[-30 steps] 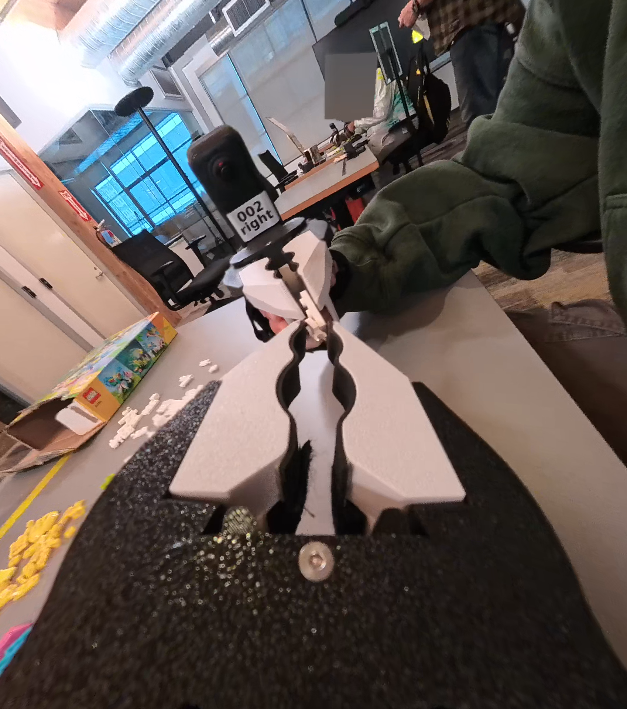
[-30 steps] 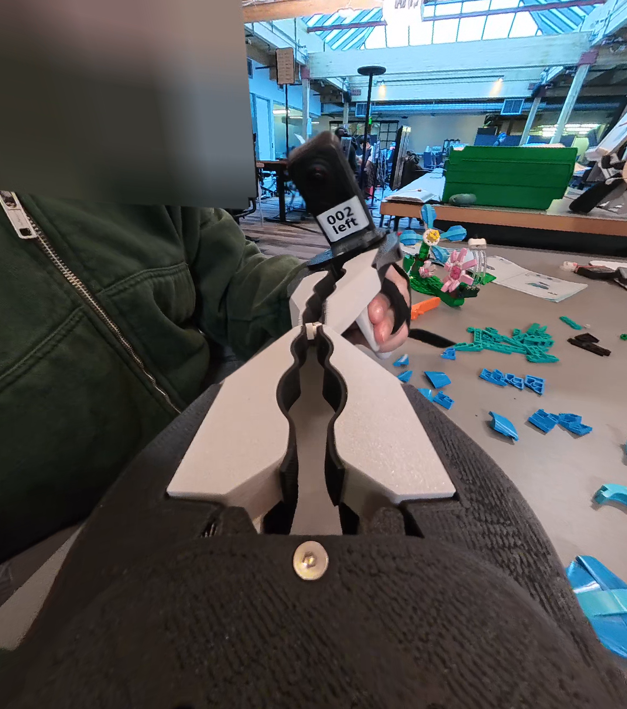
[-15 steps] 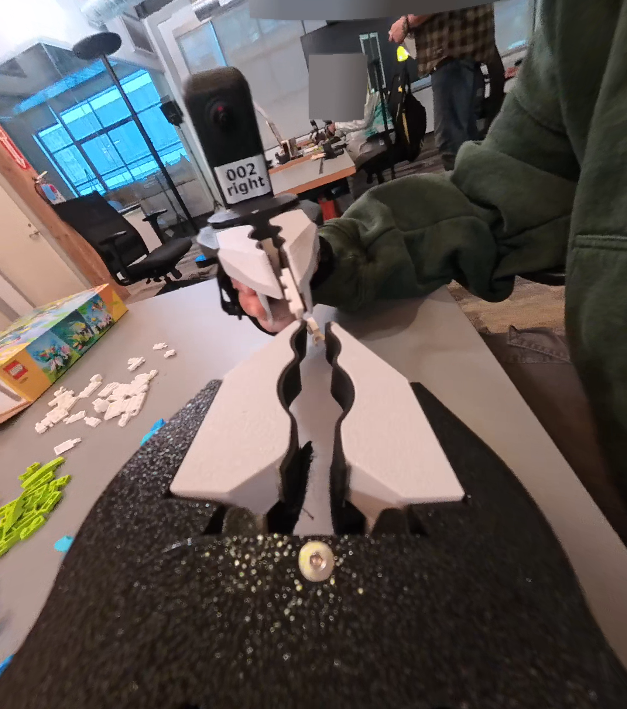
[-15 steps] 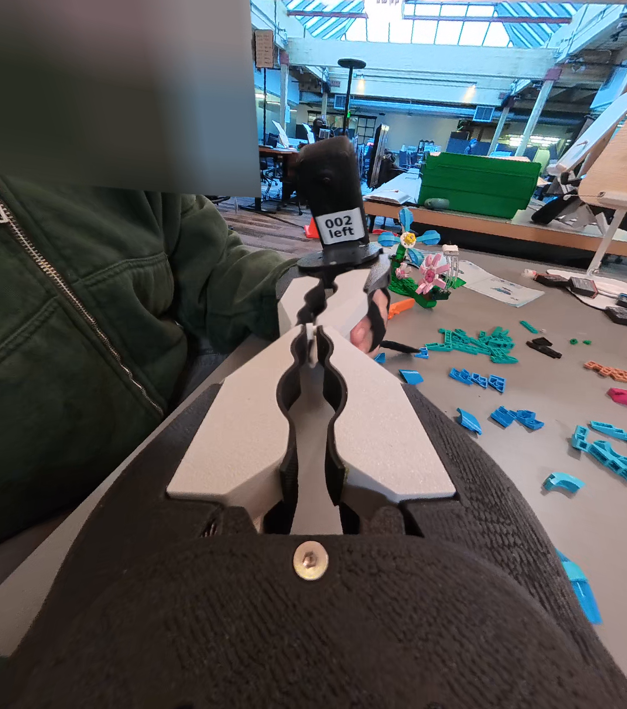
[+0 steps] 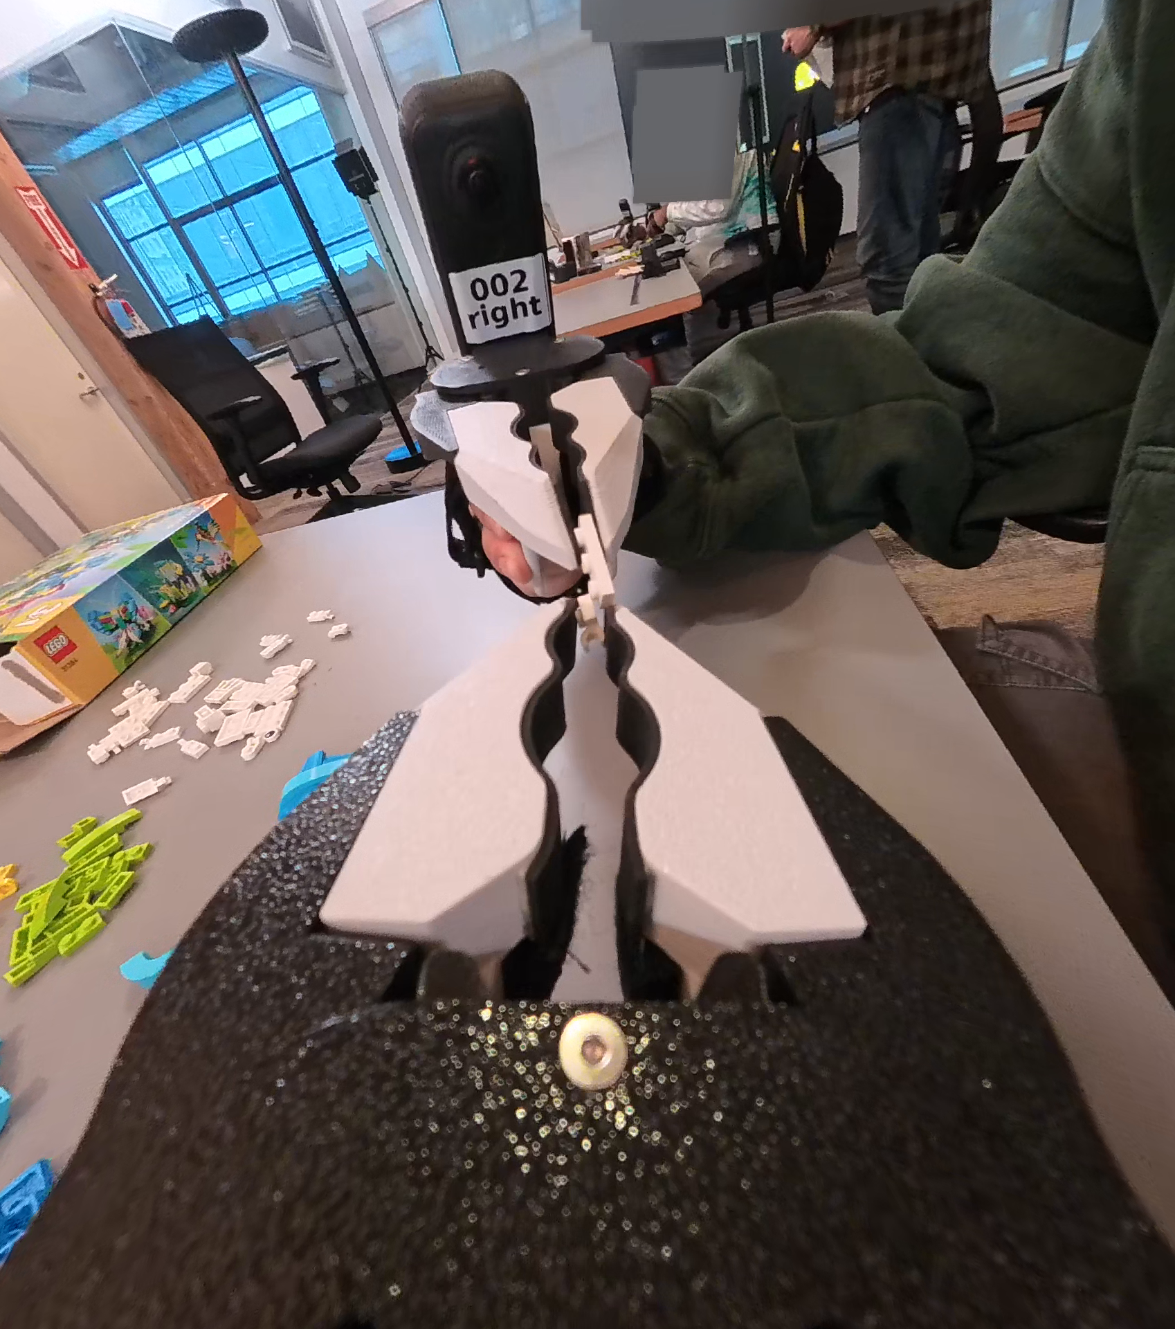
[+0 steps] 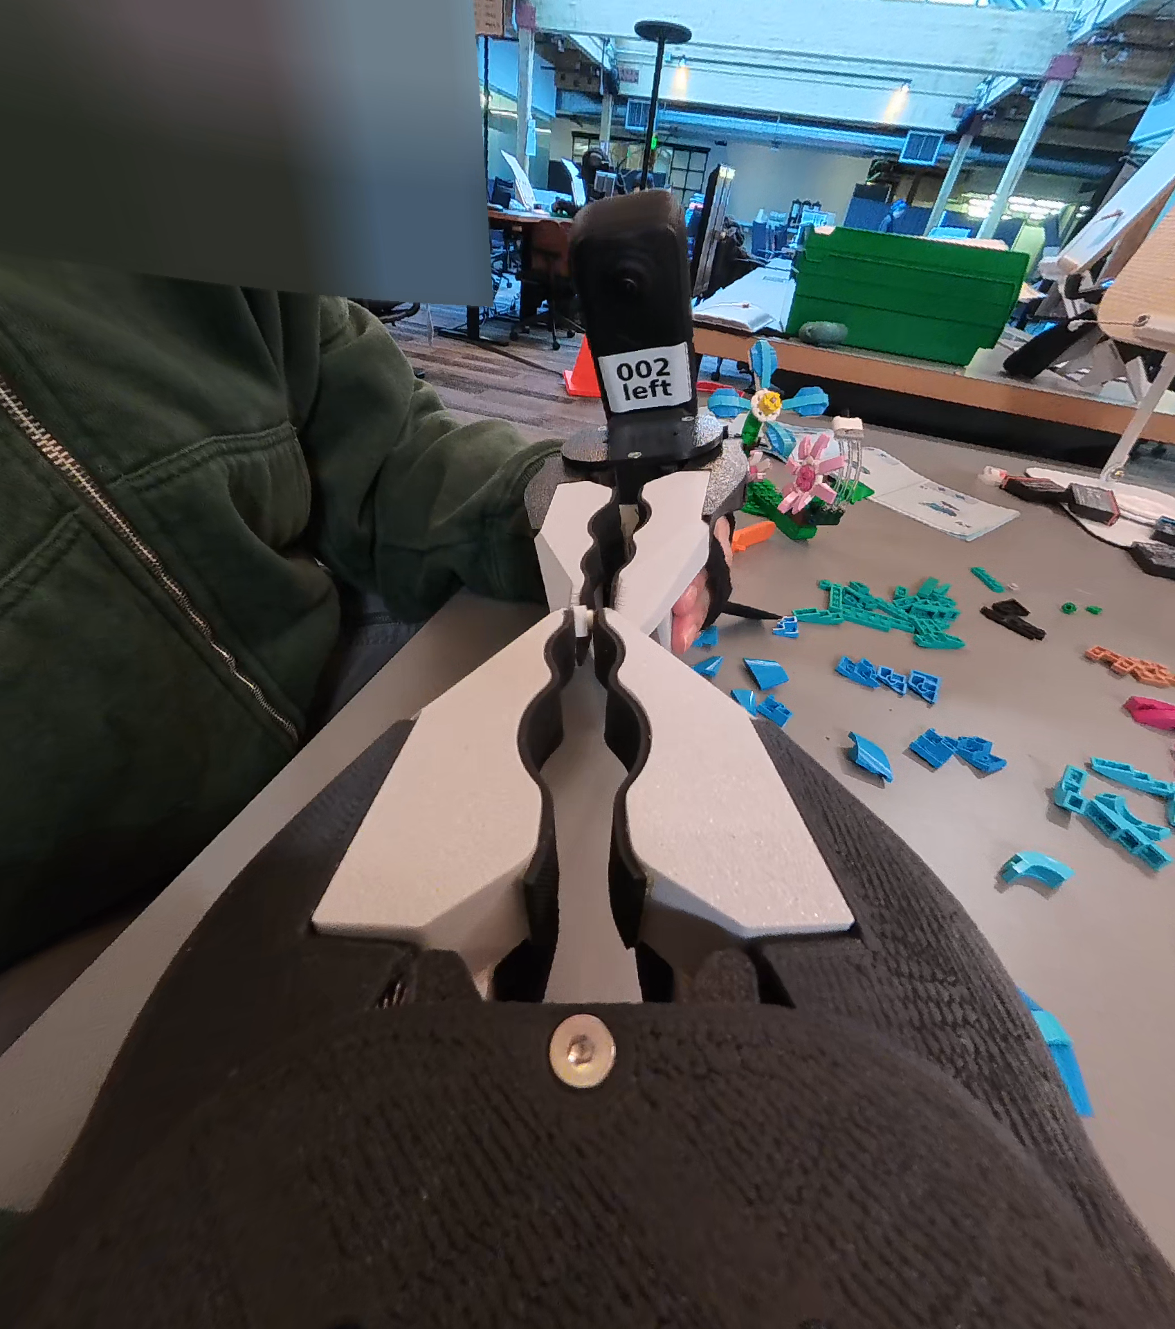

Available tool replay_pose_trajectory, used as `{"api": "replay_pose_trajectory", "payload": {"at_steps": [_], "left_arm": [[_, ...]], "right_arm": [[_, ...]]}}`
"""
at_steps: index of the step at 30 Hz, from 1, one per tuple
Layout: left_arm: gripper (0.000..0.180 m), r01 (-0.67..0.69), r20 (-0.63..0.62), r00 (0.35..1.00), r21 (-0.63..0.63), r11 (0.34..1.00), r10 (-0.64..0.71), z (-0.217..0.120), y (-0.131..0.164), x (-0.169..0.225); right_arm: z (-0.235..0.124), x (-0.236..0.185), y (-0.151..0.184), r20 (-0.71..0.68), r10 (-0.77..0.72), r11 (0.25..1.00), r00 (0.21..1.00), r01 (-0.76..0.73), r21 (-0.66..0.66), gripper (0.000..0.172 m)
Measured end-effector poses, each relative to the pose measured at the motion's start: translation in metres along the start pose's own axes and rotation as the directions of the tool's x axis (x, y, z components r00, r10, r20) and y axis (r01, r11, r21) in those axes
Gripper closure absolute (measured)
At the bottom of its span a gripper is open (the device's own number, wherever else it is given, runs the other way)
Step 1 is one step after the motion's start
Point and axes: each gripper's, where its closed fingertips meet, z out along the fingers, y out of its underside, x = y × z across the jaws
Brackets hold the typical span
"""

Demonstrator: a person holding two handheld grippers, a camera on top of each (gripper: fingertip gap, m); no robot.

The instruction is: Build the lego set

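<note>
Above the grey table [image 5: 822, 647], the right gripper [image 5: 588, 554] pinches a small white brick plate [image 5: 595, 568], likely light, rigid and slippery, best held by its flat faces, whose clip end [image 5: 588, 633] sits between the left gripper's [image 5: 588, 636] slightly parted fingertips.

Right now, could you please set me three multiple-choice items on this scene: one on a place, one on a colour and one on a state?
1. Where is the box?
A. On the table by the white pile
B. On the floor
C. On a chair

2. What colour is the piece in the right gripper?
A. Pink
B. Teal
C. White

3. How is the right gripper?
A. Wide open
B. Shut on a piece
C. Lying on the table

Answers:
1 A: the box lies on the table behind the white pile.
2 C: the piece is white.
3 B: the right gripper has its fingers clamped on the piece, above the table.
</note>
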Motion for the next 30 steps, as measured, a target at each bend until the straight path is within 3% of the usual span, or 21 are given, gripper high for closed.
{"api": "replay_pose_trajectory", "payload": {"at_steps": [1,23,27,30], "left_arm": [[0.176,-0.001,0.003,1.000,0.003,1.000,0.001,0.000,0.000,0.000],[0.175,0.195,-0.003,0.981,0.049,0.980,-0.195,0.001,-0.003,-0.009],[0.177,0.164,0.070,0.984,-0.036,0.986,-0.161,0.000,0.011,-0.019],[0.176,0.055,0.138,0.990,-0.232,0.971,-0.023,0.002,0.038,-0.025]], "right_arm": [[0.000,0.000,0.000,0.000,0.002,1.000,1.000,-0.002,0.003,0.168],[-0.004,0.012,-0.001,-0.059,0.044,0.999,0.997,-0.043,0.015,0.167],[-0.005,0.020,0.008,-0.108,0.032,0.999,0.994,-0.035,-0.031,0.168],[-0.009,0.024,0.016,-0.126,0.031,0.997,0.992,-0.040,-0.071,0.168]]}}
